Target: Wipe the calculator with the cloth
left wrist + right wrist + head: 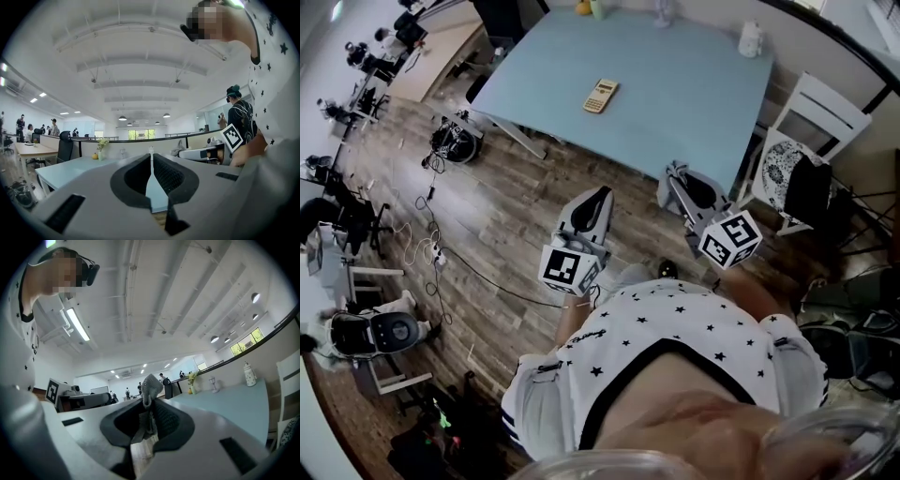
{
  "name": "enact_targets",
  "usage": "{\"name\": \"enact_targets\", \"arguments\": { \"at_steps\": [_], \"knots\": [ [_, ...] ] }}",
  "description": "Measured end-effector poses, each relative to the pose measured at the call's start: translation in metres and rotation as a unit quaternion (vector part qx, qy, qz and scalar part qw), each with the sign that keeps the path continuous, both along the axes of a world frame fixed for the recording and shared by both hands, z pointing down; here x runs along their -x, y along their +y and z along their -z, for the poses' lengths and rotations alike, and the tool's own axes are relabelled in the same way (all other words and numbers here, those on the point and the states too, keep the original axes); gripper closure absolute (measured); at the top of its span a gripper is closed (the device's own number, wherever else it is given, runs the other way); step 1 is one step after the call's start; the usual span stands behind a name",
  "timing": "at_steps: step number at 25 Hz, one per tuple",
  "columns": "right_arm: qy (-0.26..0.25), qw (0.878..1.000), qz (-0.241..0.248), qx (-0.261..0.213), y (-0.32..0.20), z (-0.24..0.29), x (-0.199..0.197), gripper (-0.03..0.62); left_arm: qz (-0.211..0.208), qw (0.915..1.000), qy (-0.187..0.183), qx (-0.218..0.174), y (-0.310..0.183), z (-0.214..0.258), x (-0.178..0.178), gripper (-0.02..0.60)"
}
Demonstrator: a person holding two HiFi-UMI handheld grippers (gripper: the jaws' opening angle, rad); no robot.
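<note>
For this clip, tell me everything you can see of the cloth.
The cloth is a small grey piece with a woven, mesh-like texture, bunched up and pinched between the shut jaws of the right gripper. A rounded tuft sticks up past the jaw tips, and the rest hangs crumpled down between the pads. Only the jaws touch it. It is held in the air, short of the table where the calculator lies.
</note>
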State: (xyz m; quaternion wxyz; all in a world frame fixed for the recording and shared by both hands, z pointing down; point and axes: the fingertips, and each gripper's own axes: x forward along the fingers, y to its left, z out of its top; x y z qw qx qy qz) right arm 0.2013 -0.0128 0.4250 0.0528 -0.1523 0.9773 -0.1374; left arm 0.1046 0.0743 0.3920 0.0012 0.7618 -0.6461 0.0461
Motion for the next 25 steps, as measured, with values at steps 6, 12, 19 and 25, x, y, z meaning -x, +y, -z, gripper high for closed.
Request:
{"name": "enact_targets", "arguments": {
  "at_steps": [6,12,19,25],
  "knots": [
    [0.003,1.000,-0.009,-0.001,-0.016,0.001,-0.002,0.542,-0.017,0.9998,0.003,-0.004,-0.022,0.002,-0.004,0.541],
    [0.014,1.000,-0.014,-0.004,-0.028,0.001,0.012,0.542,-0.024,0.9996,0.009,-0.007,-0.036,0.001,0.013,0.541],
    [0.020,0.999,-0.034,0.001,-0.044,-0.002,0.041,0.542,-0.048,0.9988,0.011,-0.006,-0.057,-0.002,0.045,0.541],
    [0.026,0.998,-0.053,0.012,-0.062,-0.007,0.075,0.542,-0.070,0.9974,0.015,0.010,-0.074,-0.011,0.079,0.541]
  ]
}}
